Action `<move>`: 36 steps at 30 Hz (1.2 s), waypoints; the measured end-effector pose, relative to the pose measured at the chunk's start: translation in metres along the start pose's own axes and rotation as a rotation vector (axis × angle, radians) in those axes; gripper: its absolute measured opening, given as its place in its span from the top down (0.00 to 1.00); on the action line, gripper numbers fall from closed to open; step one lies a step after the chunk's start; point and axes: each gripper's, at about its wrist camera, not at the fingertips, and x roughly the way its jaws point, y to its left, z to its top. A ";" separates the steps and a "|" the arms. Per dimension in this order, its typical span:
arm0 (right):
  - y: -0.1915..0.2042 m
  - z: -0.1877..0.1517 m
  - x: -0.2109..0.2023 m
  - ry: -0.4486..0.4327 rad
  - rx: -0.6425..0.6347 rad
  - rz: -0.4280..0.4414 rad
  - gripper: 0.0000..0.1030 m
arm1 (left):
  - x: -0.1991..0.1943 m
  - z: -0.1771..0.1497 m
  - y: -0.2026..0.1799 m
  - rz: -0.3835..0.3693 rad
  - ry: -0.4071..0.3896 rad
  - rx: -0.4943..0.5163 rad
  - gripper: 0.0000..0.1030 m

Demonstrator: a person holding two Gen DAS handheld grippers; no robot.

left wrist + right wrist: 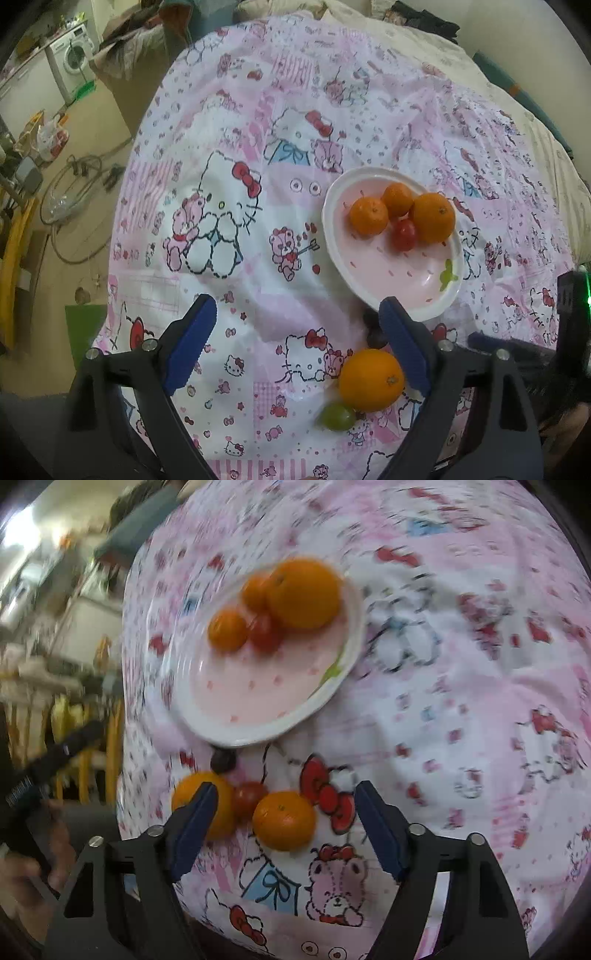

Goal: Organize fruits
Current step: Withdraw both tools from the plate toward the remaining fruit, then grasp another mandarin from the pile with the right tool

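Note:
A pink plate (373, 280) (258, 698) holds three oranges (433, 217) (304, 592) and a red tomato (403, 235) (264, 633). On the cloth near the plate lie an orange (371, 380), a green grape (337, 416) and a dark grape (373, 334). The right wrist view, blurred, shows two loose oranges (284, 819) (223, 808), a red tomato (248, 798) and the dark grape (222, 761). My left gripper (295, 350) is open, its right finger beside the loose orange. My right gripper (282, 830) is open above the loose orange.
The fruit lies on a pink cartoon-print cloth (258, 147) over a round table. To the left are the floor, a washing machine (72, 55), cables and bags. The right gripper's body shows at the left wrist view's right edge (546, 350).

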 end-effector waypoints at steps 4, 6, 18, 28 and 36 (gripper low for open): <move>0.011 -0.006 0.017 0.070 -0.079 -0.042 0.38 | 0.005 0.000 0.004 -0.014 0.026 -0.026 0.15; 0.012 -0.008 0.025 0.095 -0.098 -0.065 0.46 | 0.006 0.001 0.004 -0.011 0.027 -0.028 0.15; 0.012 -0.008 0.002 0.007 -0.123 -0.094 0.58 | 0.012 -0.002 -0.003 -0.011 0.050 0.005 0.15; -0.024 -0.003 -0.059 -0.178 0.034 -0.043 0.58 | 0.068 -0.016 -0.065 -0.052 0.265 0.136 0.34; -0.027 -0.003 -0.069 -0.209 0.048 -0.007 0.57 | 0.103 -0.016 -0.075 0.003 0.375 0.127 0.57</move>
